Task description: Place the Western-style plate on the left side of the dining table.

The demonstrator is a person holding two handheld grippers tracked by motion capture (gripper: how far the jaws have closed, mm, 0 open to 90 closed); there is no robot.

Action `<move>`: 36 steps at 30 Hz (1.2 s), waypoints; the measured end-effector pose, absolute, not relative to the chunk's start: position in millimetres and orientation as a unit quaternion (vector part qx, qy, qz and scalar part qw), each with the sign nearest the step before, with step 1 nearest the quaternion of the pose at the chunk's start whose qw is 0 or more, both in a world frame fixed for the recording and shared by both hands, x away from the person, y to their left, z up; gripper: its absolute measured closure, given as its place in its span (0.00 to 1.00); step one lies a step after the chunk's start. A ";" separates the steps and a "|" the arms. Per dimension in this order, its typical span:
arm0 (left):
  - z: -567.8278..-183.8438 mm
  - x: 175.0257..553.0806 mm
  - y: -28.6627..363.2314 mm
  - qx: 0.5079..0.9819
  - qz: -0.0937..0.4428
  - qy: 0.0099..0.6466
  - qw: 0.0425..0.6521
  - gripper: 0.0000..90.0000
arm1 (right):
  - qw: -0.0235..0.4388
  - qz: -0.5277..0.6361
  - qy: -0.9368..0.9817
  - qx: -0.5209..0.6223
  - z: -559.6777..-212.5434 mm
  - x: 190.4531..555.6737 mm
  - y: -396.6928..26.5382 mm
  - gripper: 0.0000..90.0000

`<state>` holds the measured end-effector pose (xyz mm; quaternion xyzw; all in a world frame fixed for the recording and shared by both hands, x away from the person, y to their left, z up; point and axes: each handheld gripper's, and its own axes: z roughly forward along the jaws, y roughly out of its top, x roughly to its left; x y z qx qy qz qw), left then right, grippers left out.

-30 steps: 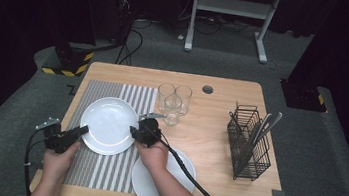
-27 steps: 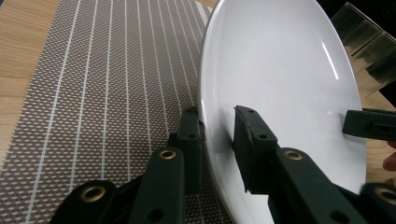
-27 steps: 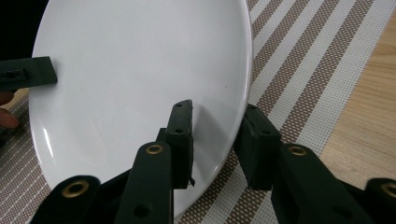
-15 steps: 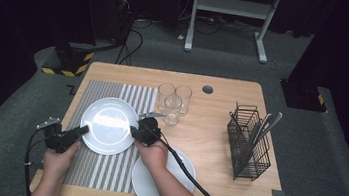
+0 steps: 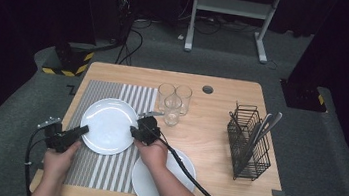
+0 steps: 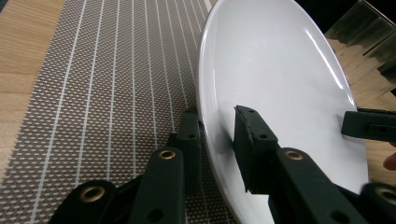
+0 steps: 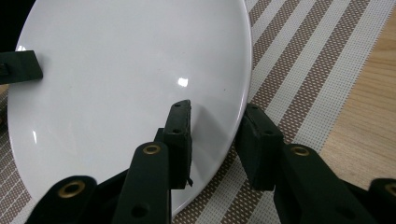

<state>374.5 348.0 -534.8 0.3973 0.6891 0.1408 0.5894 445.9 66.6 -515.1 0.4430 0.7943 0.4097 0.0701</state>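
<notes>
Taking the white plate (image 5: 107,125) on the striped placemat (image 5: 103,170) as the landmark: three drinking glasses (image 5: 174,99) stand clustered just beyond its far right edge, a second white plate (image 5: 172,183) lies near its front right on bare wood, and a black wire cutlery basket (image 5: 249,143) holding utensils stands well apart to its right. The left gripper (image 5: 73,132) straddles the plate's left rim, one jaw above and one below, closed on it. The right gripper (image 5: 134,132) straddles the opposite rim; its jaws have just been opening, and a gap shows beside the rim. The plate sits tilted between them over the placemat. The wooden table (image 5: 218,133) stands on grey carpet in a dark room.
</notes>
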 end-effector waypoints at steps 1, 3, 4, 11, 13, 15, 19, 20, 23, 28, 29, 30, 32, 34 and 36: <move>-534.9 374.6 347.8 0.398 0.142 0.689 0.588 0.80 | 0.070 0.409 0.795 0.443 -515.2 446.3 66.6 0.74; -534.9 374.8 347.5 0.397 0.141 0.691 0.588 0.80 | 0.070 0.405 0.796 0.445 -515.1 446.8 67.3 0.74; -535.0 374.9 347.7 0.399 0.142 0.691 0.586 0.80 | 0.070 0.405 0.796 0.445 -515.1 446.8 67.3 0.74; -535.1 375.5 346.3 0.395 0.149 0.695 0.582 0.80 | 0.070 0.397 0.798 0.449 -515.8 448.5 68.9 0.73; -535.2 375.7 346.3 0.396 0.149 0.695 0.581 0.80 | 0.068 0.394 0.799 0.448 -515.4 449.6 69.1 0.73; -535.3 376.1 345.7 0.395 0.151 0.696 0.581 0.80 | 0.068 0.391 0.800 0.450 -514.6 449.8 69.8 0.73; -535.1 377.0 343.8 0.387 0.155 0.700 0.580 0.79 | 0.068 0.386 0.801 0.453 -513.7 450.1 70.9 0.73; -535.6 376.9 344.5 0.395 0.156 0.698 0.577 0.79 | 0.068 0.385 0.801 0.453 -513.5 450.4 71.1 0.73; -536.0 377.2 344.8 0.400 0.159 0.698 0.573 0.79 | 0.068 0.384 0.800 0.455 -514.3 451.6 71.6 0.73; -535.9 378.1 343.6 0.391 0.158 0.703 0.572 0.79 | 0.067 0.381 0.801 0.456 -515.3 452.8 72.2 0.73; -536.2 378.1 344.1 0.395 0.159 0.703 0.570 0.79 | 0.068 0.380 0.802 0.456 -515.6 453.0 72.4 0.72; -536.2 378.0 344.2 0.396 0.159 0.703 0.570 0.79 | 0.067 0.379 0.802 0.457 -515.7 453.1 72.6 0.72; -536.3 378.1 344.1 0.397 0.159 0.703 0.569 0.79 | 0.066 0.375 0.803 0.457 -516.3 453.3 72.6 0.72; -536.4 378.3 344.3 0.398 0.158 0.704 0.566 0.79 | 0.066 0.374 0.804 0.458 -516.3 453.3 72.6 0.72; -536.6 378.7 344.1 0.397 0.160 0.705 0.566 0.79 | 0.068 0.373 0.805 0.457 -516.0 453.2 72.8 0.72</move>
